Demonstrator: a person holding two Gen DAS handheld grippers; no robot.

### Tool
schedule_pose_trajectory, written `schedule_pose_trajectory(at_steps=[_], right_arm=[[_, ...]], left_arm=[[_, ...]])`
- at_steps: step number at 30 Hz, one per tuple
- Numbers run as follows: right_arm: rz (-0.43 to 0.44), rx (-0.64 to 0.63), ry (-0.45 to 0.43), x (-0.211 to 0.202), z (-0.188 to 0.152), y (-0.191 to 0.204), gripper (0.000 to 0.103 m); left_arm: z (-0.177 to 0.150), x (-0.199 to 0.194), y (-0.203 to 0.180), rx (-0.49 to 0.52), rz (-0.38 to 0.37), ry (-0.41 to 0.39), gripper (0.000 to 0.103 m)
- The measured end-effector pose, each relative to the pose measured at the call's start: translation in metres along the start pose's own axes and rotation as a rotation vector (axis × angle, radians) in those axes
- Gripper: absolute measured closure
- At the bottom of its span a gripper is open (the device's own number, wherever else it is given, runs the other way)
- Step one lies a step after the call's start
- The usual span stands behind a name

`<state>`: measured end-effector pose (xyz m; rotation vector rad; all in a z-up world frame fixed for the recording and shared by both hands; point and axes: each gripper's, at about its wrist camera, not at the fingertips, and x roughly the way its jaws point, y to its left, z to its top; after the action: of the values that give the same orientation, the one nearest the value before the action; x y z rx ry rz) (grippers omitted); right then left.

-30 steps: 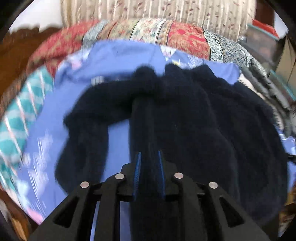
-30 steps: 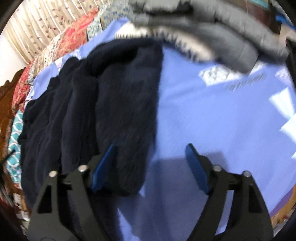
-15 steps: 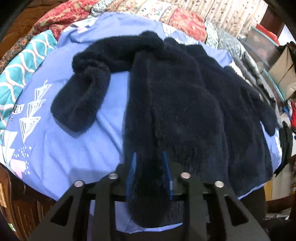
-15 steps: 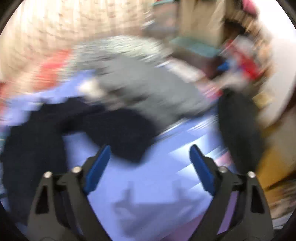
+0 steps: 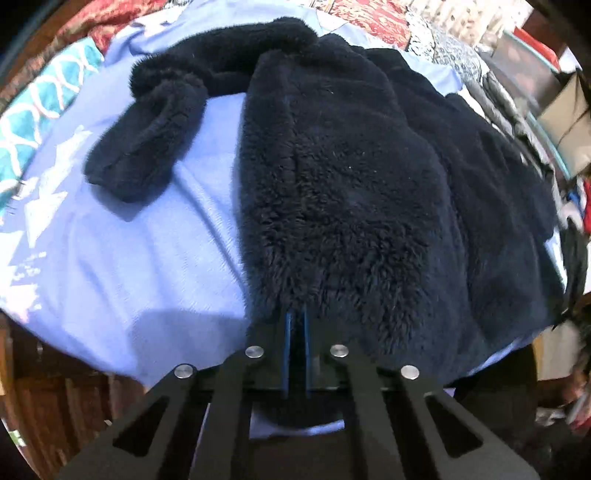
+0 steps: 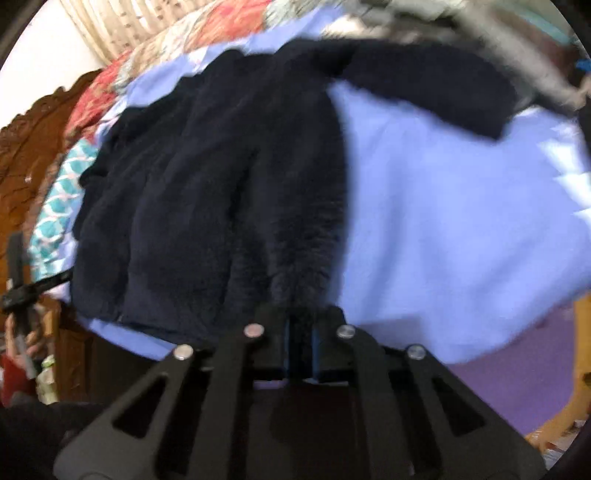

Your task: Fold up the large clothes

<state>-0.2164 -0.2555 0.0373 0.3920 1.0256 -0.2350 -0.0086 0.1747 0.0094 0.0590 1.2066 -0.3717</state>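
A dark navy fleece jacket point(image 5: 351, 177) lies spread on a light blue sheet point(image 5: 140, 258) on the bed. Its left sleeve point(image 5: 144, 140) is bent back on the sheet. My left gripper point(image 5: 295, 325) is shut on the jacket's hem at the near left corner. In the right wrist view the same jacket point(image 6: 221, 177) runs away from me, its right sleeve point(image 6: 436, 92) stretched to the far right. My right gripper point(image 6: 301, 325) is shut on the hem at the near right corner.
A red patterned quilt point(image 5: 373, 18) and a teal patterned cloth point(image 5: 40, 103) lie around the sheet. Grey clothes point(image 6: 498, 48) are piled at the far right. A carved wooden headboard point(image 6: 26, 140) stands at the left. Boxes and clutter point(image 5: 561, 110) stand beside the bed.
My right gripper swung back to the jacket and closed on its hem; it was open before. My left gripper pulled back toward the bed's near edge, still holding the hem.
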Motion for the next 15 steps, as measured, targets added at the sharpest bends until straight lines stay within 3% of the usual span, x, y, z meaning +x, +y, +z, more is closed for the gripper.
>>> schedule_pose_trajectory(at_steps=[3,5,7,9,11,13,15], right_arm=[[-0.117,-0.023,0.026,-0.008,0.0,-0.021,0.096],[-0.139,-0.062,0.106,0.011,-0.01,-0.02,0.085],[-0.215,-0.113,0.134,0.024,-0.015,-0.013,0.062],[-0.267,-0.131,0.082,0.014,-0.007,-0.006,0.051],[-0.26,-0.134,-0.02,-0.014,0.015,0.006,0.049],[-0.229,-0.192,-0.123,-0.039,0.039,0.032,0.049],[-0.167,-0.333,-0.204,-0.052,0.07,0.09,0.049]], left_arm=[[-0.016,-0.009,-0.001,0.015,-0.033,0.025,0.075],[-0.025,-0.004,-0.006,0.054,0.02,0.013,0.074],[-0.027,0.003,-0.004,0.056,0.03,0.019,0.072],[-0.027,-0.01,0.012,-0.004,-0.052,0.0,0.069],[-0.028,-0.032,0.028,-0.037,-0.086,-0.054,0.069],[-0.031,-0.061,0.061,-0.097,-0.068,-0.163,0.068],[-0.035,-0.079,0.091,-0.184,-0.04,-0.228,0.066]])
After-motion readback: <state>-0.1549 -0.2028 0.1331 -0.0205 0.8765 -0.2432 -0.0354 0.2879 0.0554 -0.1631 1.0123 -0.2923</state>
